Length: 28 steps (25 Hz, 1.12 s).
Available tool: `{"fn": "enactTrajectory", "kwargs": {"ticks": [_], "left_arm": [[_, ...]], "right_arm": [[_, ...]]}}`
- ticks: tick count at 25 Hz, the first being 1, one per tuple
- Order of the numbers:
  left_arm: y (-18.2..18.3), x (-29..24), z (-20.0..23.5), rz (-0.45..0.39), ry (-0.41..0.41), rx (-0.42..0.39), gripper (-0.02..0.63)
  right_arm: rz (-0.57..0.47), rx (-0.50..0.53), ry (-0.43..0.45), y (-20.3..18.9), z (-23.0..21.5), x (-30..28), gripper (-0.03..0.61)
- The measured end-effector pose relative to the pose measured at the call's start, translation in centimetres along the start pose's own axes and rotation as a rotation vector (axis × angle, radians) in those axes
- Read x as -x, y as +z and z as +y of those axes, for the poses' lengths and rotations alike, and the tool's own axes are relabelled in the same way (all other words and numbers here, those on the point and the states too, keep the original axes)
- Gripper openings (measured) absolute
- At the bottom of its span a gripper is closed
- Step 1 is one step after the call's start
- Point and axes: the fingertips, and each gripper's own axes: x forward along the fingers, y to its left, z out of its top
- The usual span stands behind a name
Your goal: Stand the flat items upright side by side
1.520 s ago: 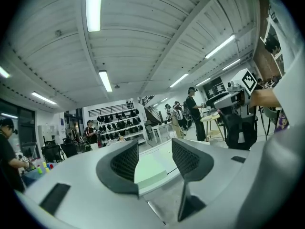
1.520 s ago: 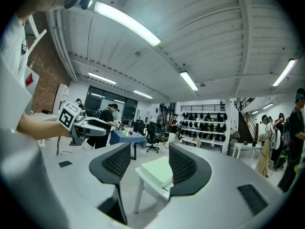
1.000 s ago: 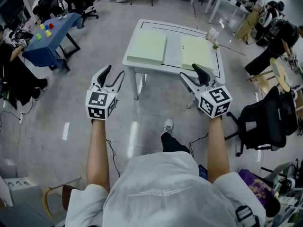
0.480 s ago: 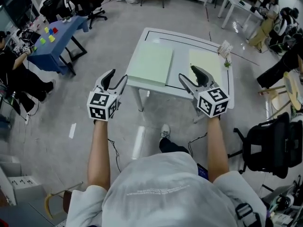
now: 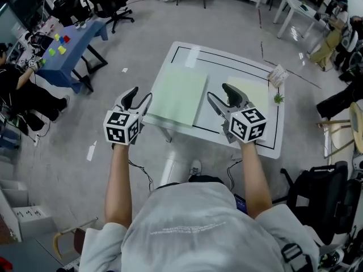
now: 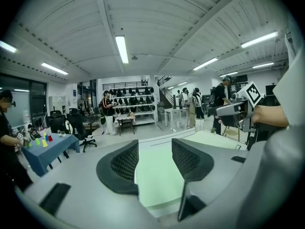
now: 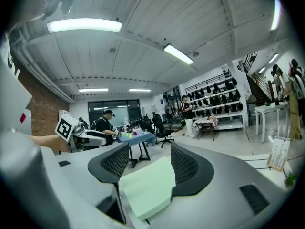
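Two pale green flat slabs lie on a white table [image 5: 227, 61]. The left slab [image 5: 177, 98] is the larger one. The right slab [image 5: 252, 89] is partly hidden behind my right gripper [image 5: 220, 92]. That gripper hovers open over the table's near side, with nothing between its pads. My left gripper [image 5: 139, 95] is open and empty just off the table's near left edge. In the left gripper view the left slab [image 6: 159, 180] shows beyond the open left gripper [image 6: 155, 154]. In the right gripper view a slab [image 7: 147, 190] lies past the open right gripper [image 7: 150, 161].
A small card sign [image 5: 278, 73] and a little green plant [image 5: 278, 98] stand at the table's right edge. A blue table [image 5: 74, 38] with coloured blocks and a seated person [image 5: 17, 89] are at the left. Black office chairs [image 5: 326, 208] stand at the right.
The table has come closer and more centred in the head view. Both grippers have advanced from in front of it to its near edge, the right one now over the tabletop.
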Motion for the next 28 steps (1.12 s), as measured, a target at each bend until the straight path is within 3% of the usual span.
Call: {"fn": "enactTrajectory", "kwargs": {"ticks": [6,12,20,28], "left_arm": [[-2.7,-4.0,1.0,0.106,-0.02,0.127,0.233],[-6.9,-7.1,3.3,0.169,-0.046,0.264,0.233],[-12.6,-12.5,7.0,0.258,-0.168,0.371,0.259],[-17.7,-17.4,8.5,0.37,-0.379,0.434,0.333]], "right_arm": [[0.071,-0.196,0.039,-3.7,-2.5,-4.7,0.31],[0.205,-0.35,0.028,-9.9,-4.5,-9.5,0.336],[0.363,-0.449,-0.089,-17.3,-6.1,-13.6,0.357],[0.47,-0.608,-0.258,-23.4,-8.0,-16.7,0.368]]}}
